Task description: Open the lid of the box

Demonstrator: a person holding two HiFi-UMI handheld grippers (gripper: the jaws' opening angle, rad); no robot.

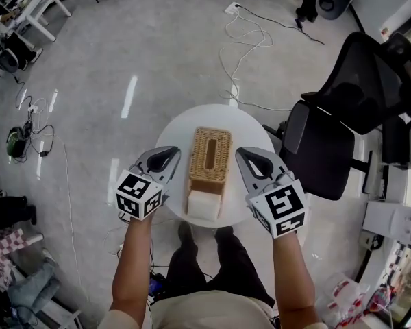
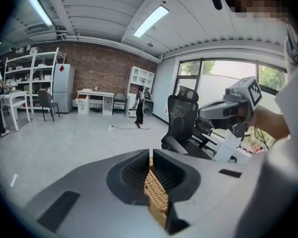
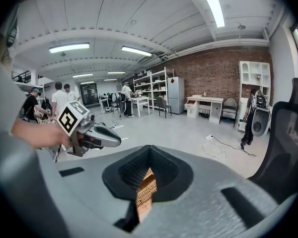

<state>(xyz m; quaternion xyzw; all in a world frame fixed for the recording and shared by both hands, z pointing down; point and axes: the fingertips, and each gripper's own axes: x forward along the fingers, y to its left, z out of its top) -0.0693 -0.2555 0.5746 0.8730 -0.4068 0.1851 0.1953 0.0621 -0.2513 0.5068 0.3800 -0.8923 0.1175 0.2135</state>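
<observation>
Clenched left claw (image 1: 168,156) sits just left of the box, jaws pressed together with nothing held. In its own gripper view only a strip of weave shows below the closed tips.

Centre: tan woven wicker rectangular box (image 1: 210,157) lies lengthwise on the round white table (image 1: 178,132), between the two claws. Its wicker lid with the oval slot (image 1: 212,149) looks seated flat, so not opened yet. A white soft block (image 1: 203,205) rests at the near end; can't tell what it is.

On the other side, the right claw (image 1: 248,156) mirrors the left one: jaws together, empty, just beside the box's right edge, apparently not touching it.

My read: this is the approach step, with both claws staged and no grip made. The next move likely needs one claw to spread its jaws and catch the lid's rim or slot edge while the other pins the base, since light wicker will probably lift as a whole. Can't see whether the lid is hinged, so the lift direction is unclear.
</observation>
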